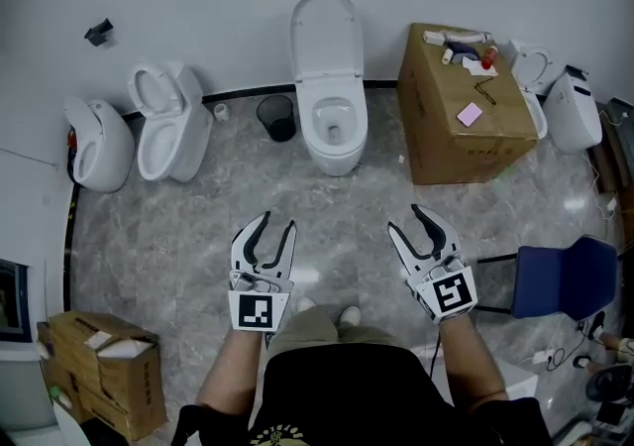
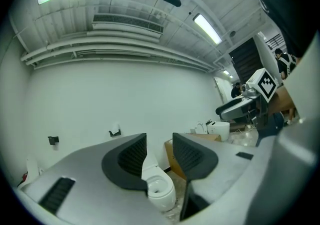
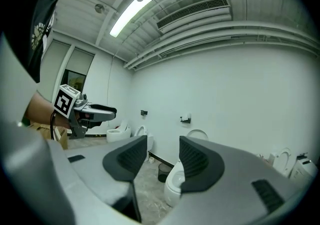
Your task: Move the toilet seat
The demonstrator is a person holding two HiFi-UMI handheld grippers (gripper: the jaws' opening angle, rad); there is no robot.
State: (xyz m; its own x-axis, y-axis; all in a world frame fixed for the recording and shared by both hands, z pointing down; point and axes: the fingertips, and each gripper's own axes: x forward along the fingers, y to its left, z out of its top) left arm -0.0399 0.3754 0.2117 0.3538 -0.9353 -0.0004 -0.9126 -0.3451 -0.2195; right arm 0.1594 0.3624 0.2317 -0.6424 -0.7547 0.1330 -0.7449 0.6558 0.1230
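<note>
**Toilet seat waits, both tongs open**

The toilet seat (image 1: 333,89) looks to lie flat on the bowl of the middle toilet (image 1: 335,152). I cannot be fully sure from up here. The lid (image 1: 324,33) stands straight up against the white wall behind this toilet.

A little black bin (image 1: 278,118) sits just left of the middle toilet. A big brown box (image 1: 466,132) stands to its right, with small things on top. Two more white toilets (image 1: 170,127) sit farther to its left, along the same wall.

The person stands well back from the middle toilet and faces it. The left gripper (image 1: 275,226) has its jaws apart, and nothing is between them. The right gripper (image 1: 408,220) is the same, jaws apart and holding nothing. Both point toward the middle toilet and touch nothing. A blue chair (image 1: 565,278) stands to the right of the right gripper, far from the middle toilet.
</note>
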